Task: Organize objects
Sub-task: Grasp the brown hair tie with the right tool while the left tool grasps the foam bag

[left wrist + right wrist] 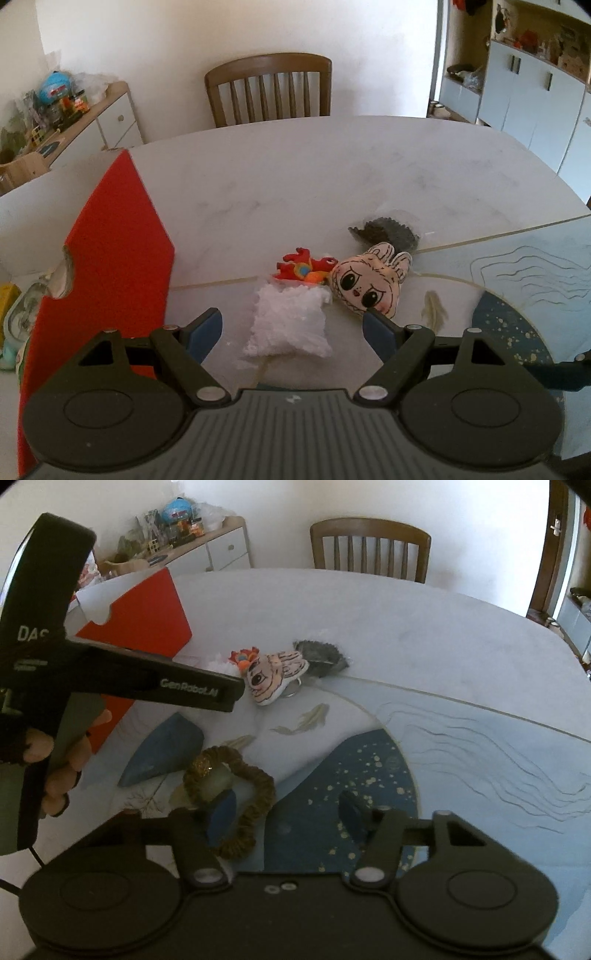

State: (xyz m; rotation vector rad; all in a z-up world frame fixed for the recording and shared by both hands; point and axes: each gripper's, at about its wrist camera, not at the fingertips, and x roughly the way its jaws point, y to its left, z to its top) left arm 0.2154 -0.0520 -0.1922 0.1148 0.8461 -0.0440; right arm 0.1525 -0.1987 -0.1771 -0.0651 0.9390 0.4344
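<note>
Judging by the spread of things, sorting barely begun, with most items loose on the bench (pixel 332 166) and none seen going into the red box (pixel 122 236) standing at the left.

Left claw (pixel 293 330) open wide, gripping nothing, poised just short of a white fluffy packet (pixel 286 325) that sits between and ahead of its blue fingertips (pixel 205 332). Beyond the packet, touching it or nearly so, a small red and orange toy (pixel 304 267); beside that, a flat plush face with big eyes and rabbit ears (pixel 369 288), lying partly over a dark crinkled bag (pixel 388 232).

Right claw (pixel 288 818) over the dark blue disc printed on the patterned mat (pixel 461 738), jaws partly parted, pressing on nothing visible. Brown scrunchie (pixel 236 801) lying looped round the left fingertip (pixel 221 818), a pale translucent lump (pixel 216 781) resting within its ring; not gripped as far as can be told, the right fingertip standing apart from it.

Left to do, by the look of it: packet, toy, plush, bag and scrunchie all awaiting a place. Probably the packet and the scrunchie next, one for each claw.
</note>
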